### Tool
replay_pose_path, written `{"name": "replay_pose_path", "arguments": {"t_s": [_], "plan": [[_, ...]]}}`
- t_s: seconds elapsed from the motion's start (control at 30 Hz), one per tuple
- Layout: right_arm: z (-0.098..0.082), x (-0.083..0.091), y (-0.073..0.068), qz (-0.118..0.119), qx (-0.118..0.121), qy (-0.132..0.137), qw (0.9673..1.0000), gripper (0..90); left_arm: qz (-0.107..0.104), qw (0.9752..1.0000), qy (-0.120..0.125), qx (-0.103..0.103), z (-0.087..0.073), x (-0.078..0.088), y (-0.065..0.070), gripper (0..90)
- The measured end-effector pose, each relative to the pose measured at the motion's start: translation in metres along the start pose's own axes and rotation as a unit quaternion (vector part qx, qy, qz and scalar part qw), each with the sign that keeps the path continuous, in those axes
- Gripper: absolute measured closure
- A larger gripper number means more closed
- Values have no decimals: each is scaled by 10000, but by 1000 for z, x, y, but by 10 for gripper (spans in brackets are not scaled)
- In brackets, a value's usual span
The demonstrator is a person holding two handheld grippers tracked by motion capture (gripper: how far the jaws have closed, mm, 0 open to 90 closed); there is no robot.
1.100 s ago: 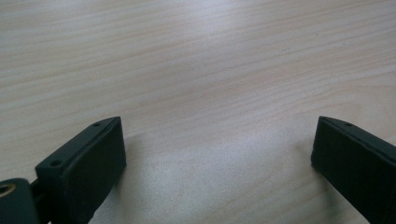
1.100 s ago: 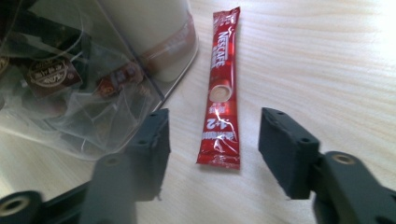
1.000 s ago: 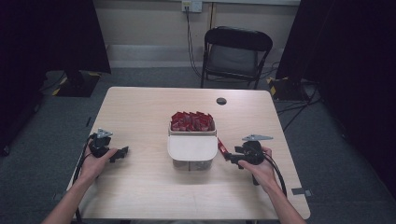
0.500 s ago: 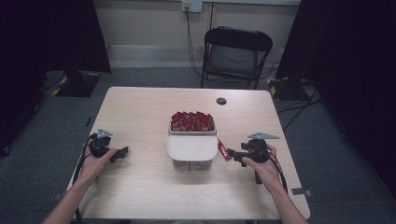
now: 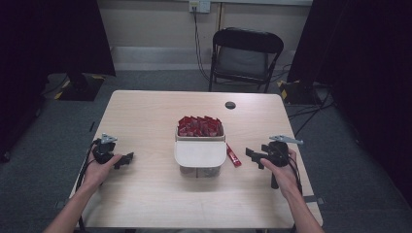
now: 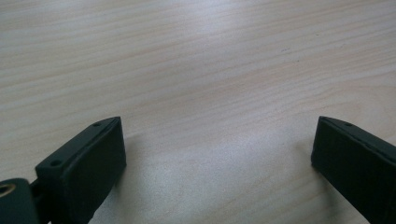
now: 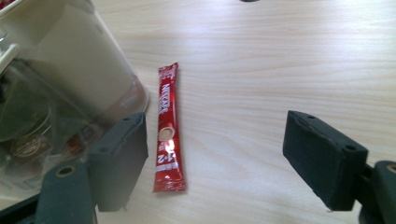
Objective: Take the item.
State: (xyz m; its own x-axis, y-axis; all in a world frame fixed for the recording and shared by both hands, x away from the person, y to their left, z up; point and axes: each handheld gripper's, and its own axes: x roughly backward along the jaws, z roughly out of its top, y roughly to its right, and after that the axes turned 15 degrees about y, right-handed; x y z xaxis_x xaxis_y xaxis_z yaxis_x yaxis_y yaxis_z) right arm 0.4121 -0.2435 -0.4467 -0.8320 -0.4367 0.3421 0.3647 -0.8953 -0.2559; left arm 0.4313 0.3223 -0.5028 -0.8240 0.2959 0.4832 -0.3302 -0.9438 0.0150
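A light wooden table (image 5: 145, 204) is seen in a dim room with a grey floor, and a black folding chair (image 5: 245, 53) is set behind its far edge. A small black round thing (image 5: 230, 105) lies near that far edge. In the middle of the table a clear box with a white lid (image 5: 200, 154) stands, and a tray of red packets (image 5: 199, 126) is touching it on the far side. One red stick packet (image 7: 168, 126) lies flat on the wood just beside the box, free of both jaws. The right gripper (image 5: 256, 156) is held a little way from it, and its jaws have just been opening and are spread wide with nothing pinched. The left gripper (image 5: 127, 158) is held near the left edge, spread wide over bare wood. Wide bare wood is left along the near edge and both sides.
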Motion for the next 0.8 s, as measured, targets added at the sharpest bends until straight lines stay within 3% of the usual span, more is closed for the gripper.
{"name": "replay_pose_path", "arguments": {"t_s": [0.37,0.63,0.8], "plan": [[5,3,16,-353,-9,17,9994,185,-4,10000,-5,-9,0,0,0,25],[2,2,38,-784,184,-160,9966,172,-3,10000,-5,-10,0,0,0,25],[-3,-1,44,-879,283,-309,9953,171,0,10000,0,1,0,0,0,25]]}}
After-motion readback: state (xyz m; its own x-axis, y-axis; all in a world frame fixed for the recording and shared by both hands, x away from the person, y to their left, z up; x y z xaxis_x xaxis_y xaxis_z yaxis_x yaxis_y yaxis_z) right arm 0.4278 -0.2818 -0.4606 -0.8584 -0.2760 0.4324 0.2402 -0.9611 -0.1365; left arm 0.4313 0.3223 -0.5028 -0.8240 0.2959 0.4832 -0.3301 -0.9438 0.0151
